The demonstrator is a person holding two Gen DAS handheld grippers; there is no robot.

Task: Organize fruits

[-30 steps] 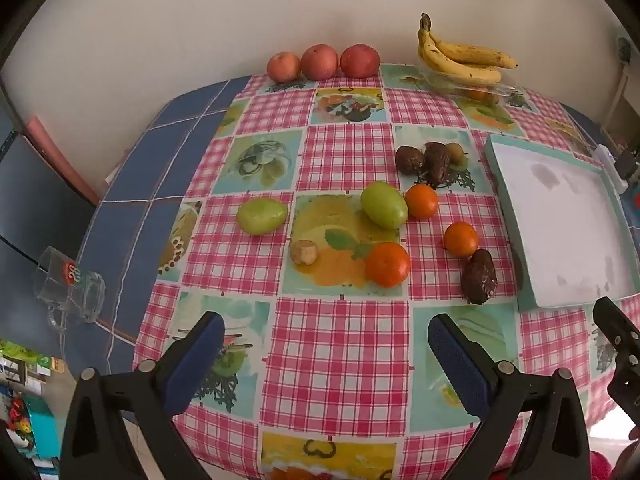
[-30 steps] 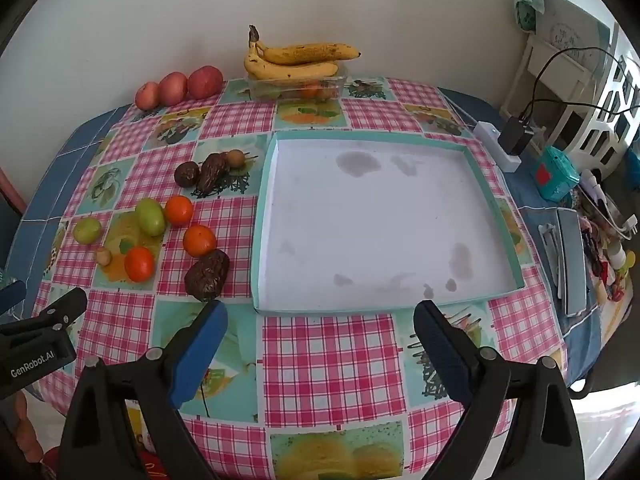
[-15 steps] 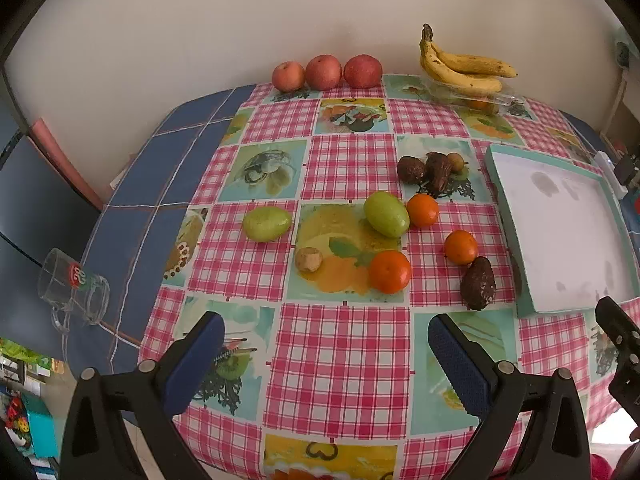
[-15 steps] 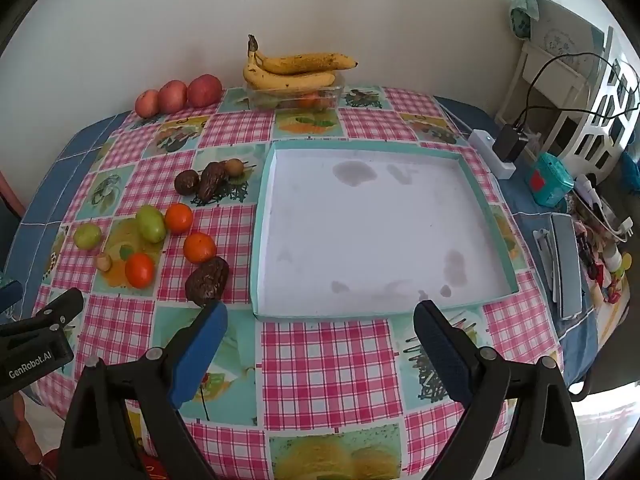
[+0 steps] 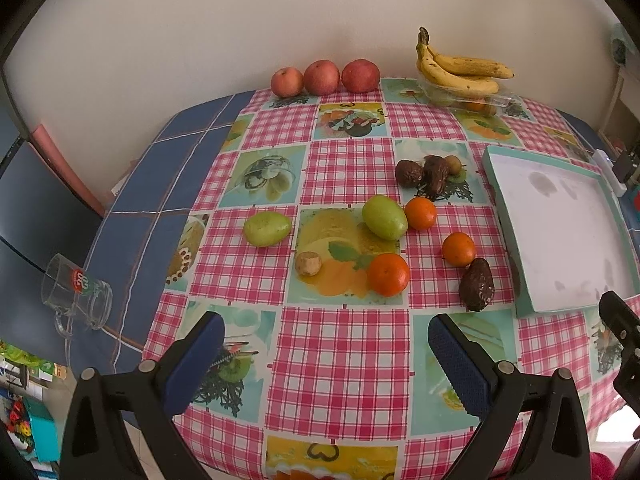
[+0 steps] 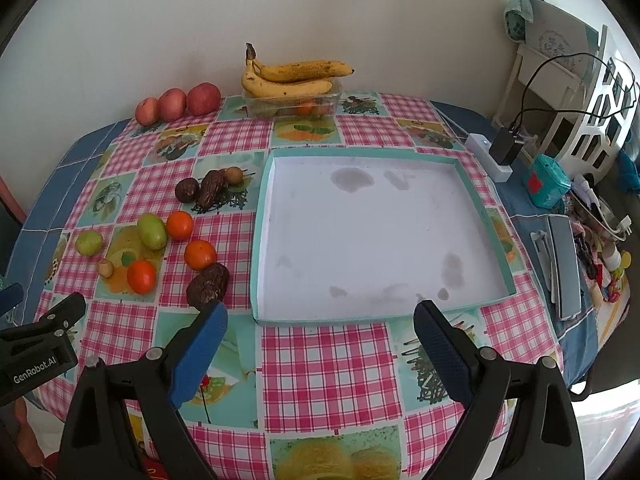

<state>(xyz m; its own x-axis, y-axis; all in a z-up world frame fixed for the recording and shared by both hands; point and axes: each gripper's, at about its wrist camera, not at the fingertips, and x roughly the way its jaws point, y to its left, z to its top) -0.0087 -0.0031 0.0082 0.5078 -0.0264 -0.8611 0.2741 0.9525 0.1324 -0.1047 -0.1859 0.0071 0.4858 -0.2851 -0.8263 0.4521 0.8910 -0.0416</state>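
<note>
Fingers of both grippers stand spread wide and grasp nothing as I hold them over the near edge of the table (image 5: 340, 380). My left gripper (image 5: 326, 354) faces the loose fruit; my right gripper (image 6: 320, 338) faces the empty tray (image 6: 472, 196).

The fruit lies ahead of the left fingers and slightly to their right, scattered on the checked cloth (image 5: 344, 168), with the tray further right. Nearest the tray is the dark avocado (image 5: 476, 285), just beside the tray's near-left corner, its long axis pointing away from me and leaning a little right. In the right view the same avocado sits just beyond that gripper's left finger, so I judge the right hand the nearer one for it.

Three oranges (image 5: 389, 274) look smooth and round; two green mangoes (image 5: 384, 217) are glossy ovals. A small brown nut-like fruit (image 5: 308, 263) sits apart. Wrinkled dark fruits (image 5: 435, 174) cluster further back. Apples (image 5: 321, 77) and spotted bananas (image 5: 460, 72), atop a clear box, line the wall.
</note>
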